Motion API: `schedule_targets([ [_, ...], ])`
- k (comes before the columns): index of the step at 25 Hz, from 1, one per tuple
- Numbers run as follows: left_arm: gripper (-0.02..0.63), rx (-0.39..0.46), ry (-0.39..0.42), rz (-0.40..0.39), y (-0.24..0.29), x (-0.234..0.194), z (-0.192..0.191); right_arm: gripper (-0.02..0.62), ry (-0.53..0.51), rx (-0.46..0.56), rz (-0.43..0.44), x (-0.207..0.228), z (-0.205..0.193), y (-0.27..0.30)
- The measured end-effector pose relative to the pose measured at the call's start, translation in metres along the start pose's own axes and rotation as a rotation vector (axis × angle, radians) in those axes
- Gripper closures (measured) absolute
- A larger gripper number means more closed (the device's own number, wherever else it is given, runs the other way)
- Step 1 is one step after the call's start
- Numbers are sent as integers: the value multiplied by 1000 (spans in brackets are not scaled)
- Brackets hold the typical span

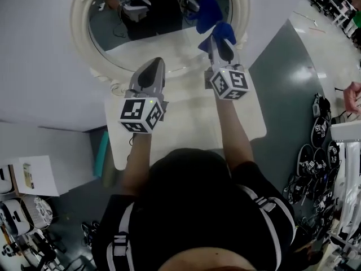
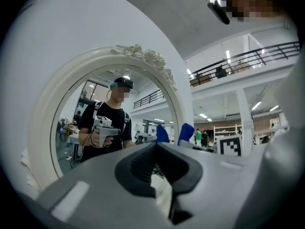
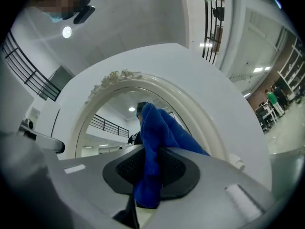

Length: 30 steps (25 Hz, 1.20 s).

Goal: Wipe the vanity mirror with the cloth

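An oval vanity mirror (image 1: 161, 24) in an ornate white frame (image 1: 84, 44) stands on a white table (image 1: 186, 126) against a white wall. My right gripper (image 1: 221, 38) is shut on a blue cloth (image 1: 224, 30), held close to the glass at the mirror's lower right; whether they touch I cannot tell. In the right gripper view the cloth (image 3: 159, 137) hangs between the pads in front of the frame (image 3: 114, 82). My left gripper (image 1: 156, 64) is shut with nothing in it, pointing at the mirror's lower rim. In the left gripper view, the mirror (image 2: 114, 123) reflects the person.
The table's near edge lies just ahead of the person. A teal object (image 1: 101, 151) stands beside the table's left side. Boxes (image 1: 34, 176) sit on the floor at left. Several devices (image 1: 316, 157) lie on the floor at right, near another person's hand (image 1: 352, 95).
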<state>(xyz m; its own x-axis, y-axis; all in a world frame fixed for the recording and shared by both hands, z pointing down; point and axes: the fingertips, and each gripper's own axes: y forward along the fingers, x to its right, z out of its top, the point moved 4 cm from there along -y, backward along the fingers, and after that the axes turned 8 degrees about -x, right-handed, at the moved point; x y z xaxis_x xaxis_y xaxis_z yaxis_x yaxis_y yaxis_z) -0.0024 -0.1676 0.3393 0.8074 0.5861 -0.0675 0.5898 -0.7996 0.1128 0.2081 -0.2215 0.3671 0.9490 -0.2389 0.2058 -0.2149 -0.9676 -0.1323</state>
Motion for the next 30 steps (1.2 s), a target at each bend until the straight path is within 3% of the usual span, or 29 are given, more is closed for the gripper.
schedule_targets([
  [11, 600, -15, -5, 48, 31, -37, -3, 526, 139, -2, -10, 31, -30, 47],
  [24, 600, -38, -45, 63, 45, -53, -18, 527, 114, -5, 42, 31, -28, 59],
  [30, 600, -29, -44, 65, 39, -51, -16, 528, 86, 19, 67, 22, -8, 58],
])
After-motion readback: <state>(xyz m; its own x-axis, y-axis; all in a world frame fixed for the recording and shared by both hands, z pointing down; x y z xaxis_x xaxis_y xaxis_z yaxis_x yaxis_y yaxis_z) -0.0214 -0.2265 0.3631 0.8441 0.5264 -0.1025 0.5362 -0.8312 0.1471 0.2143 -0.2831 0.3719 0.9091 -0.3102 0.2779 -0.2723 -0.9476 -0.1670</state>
